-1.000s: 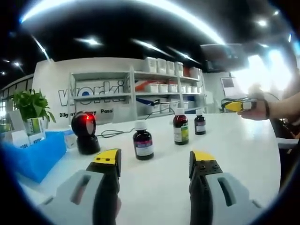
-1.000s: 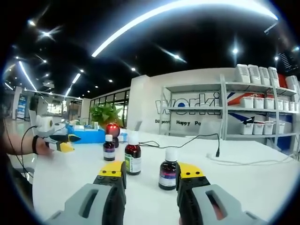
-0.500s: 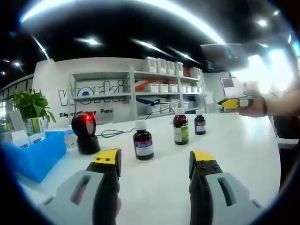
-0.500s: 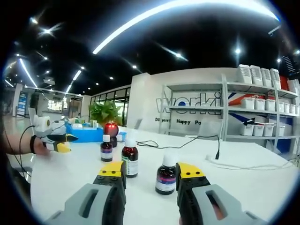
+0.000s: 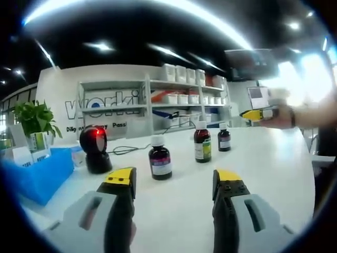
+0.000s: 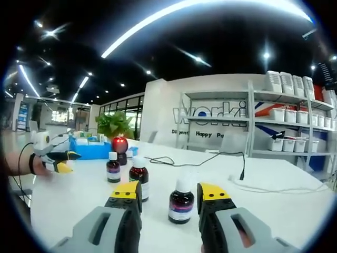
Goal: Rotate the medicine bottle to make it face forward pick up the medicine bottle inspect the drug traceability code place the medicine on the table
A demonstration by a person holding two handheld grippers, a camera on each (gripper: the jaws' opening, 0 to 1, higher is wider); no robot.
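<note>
medicine bottle (image 6: 181, 201) standing upright on white worktop (image 6: 274, 184), just ahead of right hand-held gripper (image 6: 167, 194) and level with the gap between its yellow-tipped jaws, nearer the right jaw. dark brown glass, white cap, pale label with a purple band; print on the label too small to read. jaws set wide, gripping nothing, not touching the bottle.

second bottle (image 6: 139, 178), brown with white cap and a green-and-white label, just beyond the left jaw tip. third bottle (image 6: 112, 167), smaller and dark, farther off to the left. red-lit scanner (image 6: 119, 146) behind those, blue bin (image 6: 92, 149) and potted plant (image 6: 114, 125) beyond. black cable (image 6: 200, 159) trailing across the worktop ahead. shelving (image 6: 295, 126) with white boxes against the far wall.

from left hand-held gripper (image 5: 172, 181): jaws wide apart, nothing between them. same three bottles in a row ahead: nearest, medicine bottle (image 5: 159, 160) with purple-banded label, just beyond the left jaw; green-labelled one (image 5: 202, 143) farther, smallest (image 5: 225, 138) farthest. scanner (image 5: 97, 149) ahead to the left, beside the blue bin (image 5: 39, 176). right hand-held gripper (image 5: 256, 114) far off to the right, raised above the worktop, held in a blurred hand (image 5: 288, 116).

seen from the right one, left hand-held gripper (image 6: 60, 161) far off at the left edge, low over the worktop.
</note>
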